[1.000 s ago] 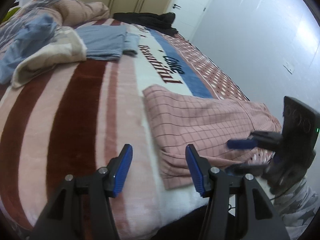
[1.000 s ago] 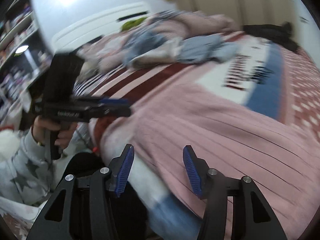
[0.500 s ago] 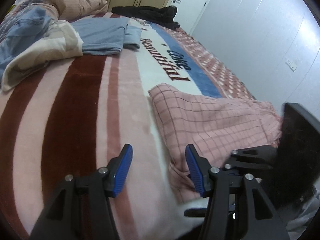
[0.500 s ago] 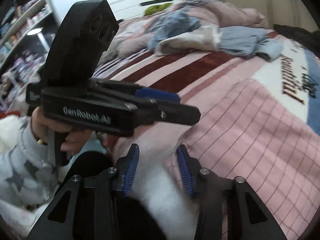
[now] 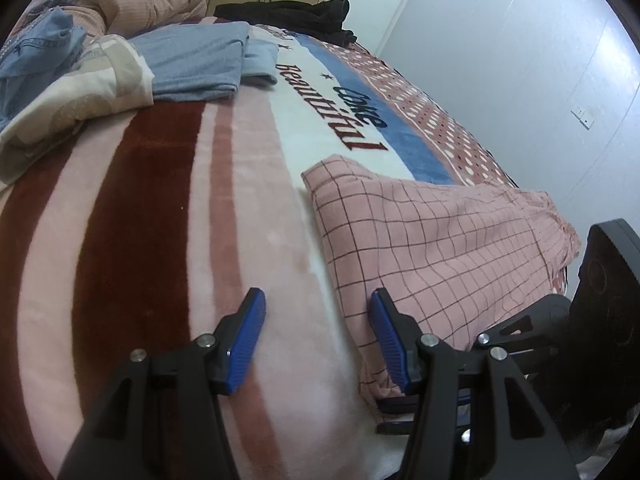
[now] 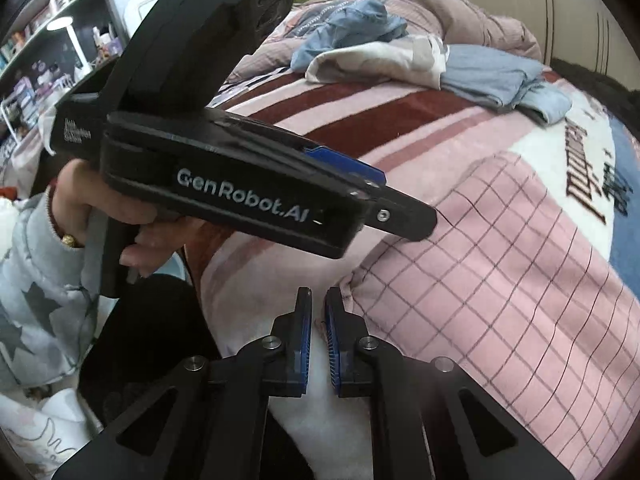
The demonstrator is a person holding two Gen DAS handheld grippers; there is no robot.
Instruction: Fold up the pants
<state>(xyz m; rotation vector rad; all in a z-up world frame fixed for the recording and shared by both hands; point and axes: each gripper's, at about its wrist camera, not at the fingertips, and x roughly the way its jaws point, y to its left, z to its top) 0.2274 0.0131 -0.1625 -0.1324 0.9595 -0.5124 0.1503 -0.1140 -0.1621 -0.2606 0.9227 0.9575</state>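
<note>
The striped blanket (image 5: 140, 240) covers the bed; on it the pink checked pants (image 5: 432, 240) lie flat — soft, light, best pinched at a corner. The left gripper (image 5: 316, 340) hangs spread over their near edge; the right gripper (image 6: 318, 334) sits nearly pressed together at that corner — whether on cloth, I cannot tell.

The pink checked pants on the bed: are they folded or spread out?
Folded at least once: the pants lie as a flat, compact rectangle on the blanket, with a doubled edge nearest the camera.
</note>
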